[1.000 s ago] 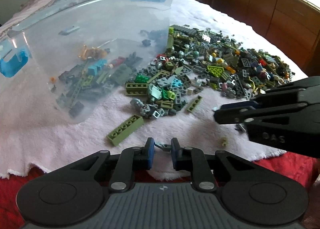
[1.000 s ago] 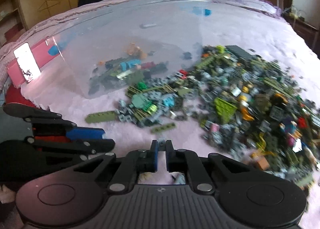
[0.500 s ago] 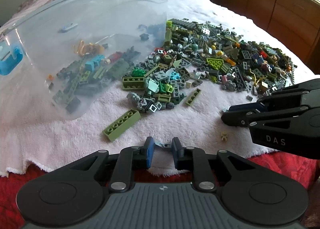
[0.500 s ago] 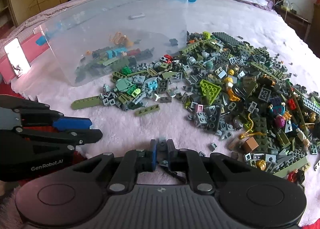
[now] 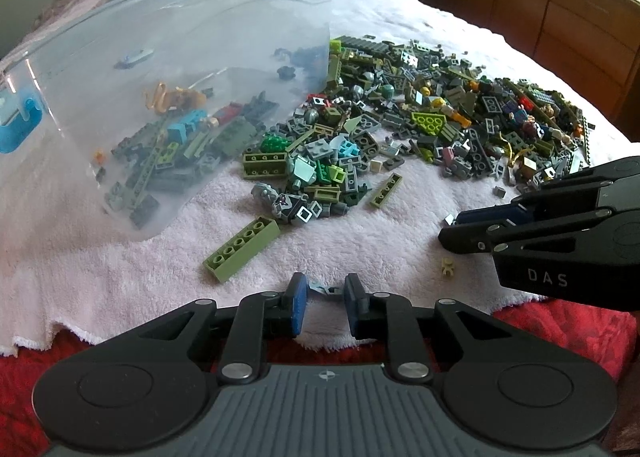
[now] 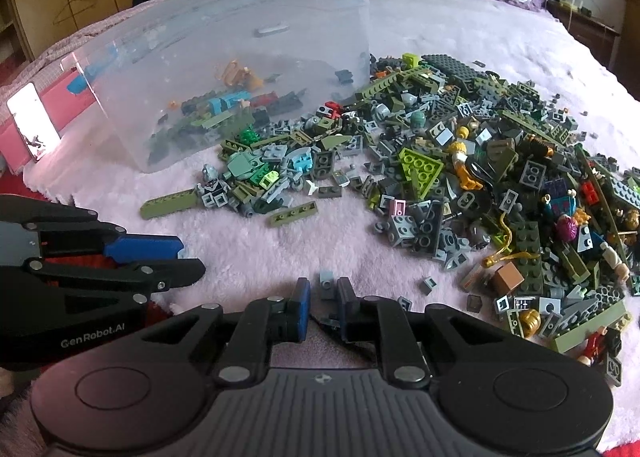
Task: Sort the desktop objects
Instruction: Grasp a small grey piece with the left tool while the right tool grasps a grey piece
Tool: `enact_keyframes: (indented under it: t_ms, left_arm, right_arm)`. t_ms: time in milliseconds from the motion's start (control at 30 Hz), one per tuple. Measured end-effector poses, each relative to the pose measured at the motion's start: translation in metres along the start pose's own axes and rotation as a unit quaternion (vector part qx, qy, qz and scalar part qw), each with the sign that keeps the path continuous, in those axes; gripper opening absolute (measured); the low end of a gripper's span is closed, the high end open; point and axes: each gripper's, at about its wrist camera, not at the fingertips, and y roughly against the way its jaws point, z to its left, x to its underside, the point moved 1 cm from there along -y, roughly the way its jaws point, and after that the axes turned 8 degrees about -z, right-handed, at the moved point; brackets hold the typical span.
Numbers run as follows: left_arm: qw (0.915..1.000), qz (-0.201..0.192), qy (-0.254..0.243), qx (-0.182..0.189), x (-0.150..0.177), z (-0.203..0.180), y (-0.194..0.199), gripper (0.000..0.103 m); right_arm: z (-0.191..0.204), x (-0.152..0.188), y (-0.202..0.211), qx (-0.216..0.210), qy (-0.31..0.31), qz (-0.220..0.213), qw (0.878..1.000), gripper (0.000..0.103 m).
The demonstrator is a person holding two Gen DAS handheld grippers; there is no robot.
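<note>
Sorting barely begun. Clear bin [image 5: 168,57], upper left, holds only a thin scatter of bricks; the main brick pile [image 6: 480,177] sprawls centre to right on the pink blanket [image 5: 360,241], outside it.

Left hand-held gripper [image 5: 325,293], bottom centre, pinches a small grey-blue piece [image 5: 322,289]. Right hand-held gripper [image 6: 323,297]: jaws opening, small grey brick [image 6: 326,285] between them, grip uncertain.

Long olive brick [image 5: 242,253] lies loose near the bin. Dresser upper right, well clear.

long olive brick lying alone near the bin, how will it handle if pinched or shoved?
The long olive brick looks rigid, so it likely won't flex. It lies flat, so tipping or rolling seems unlikely. On the fluffy pink towel, a push at one end would probably pivot it rather than slide it.
</note>
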Motion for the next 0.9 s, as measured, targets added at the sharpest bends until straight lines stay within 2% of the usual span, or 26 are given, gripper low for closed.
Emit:
enact_keyframes:
  t_ms: [367, 500, 600, 900]
  left_arm:
    - [1.0, -0.005, 0.002, 0.007, -0.004, -0.004, 0.007, 0.019]
    - [0.9998, -0.014, -0.004, 0.011, -0.009, -0.008, 0.013, 0.019]
    - [0.9996, -0.023, -0.012, 0.01, -0.013, -0.011, 0.02, 0.019]
    - [0.9991, -0.038, -0.016, 0.009, -0.02, -0.014, 0.031, 0.019]
  right_arm:
    - [0.002, 0.0, 0.001, 0.004, 0.006, -0.001, 1.0, 0.016]
    - [0.001, -0.001, 0.002, 0.005, 0.007, -0.003, 1.0, 0.012]
    - [0.0, -0.003, 0.005, 0.007, 0.002, -0.007, 1.0, 0.008]
    - [0.004, -0.01, 0.021, 0.008, 0.01, -0.031, 0.999, 0.008]
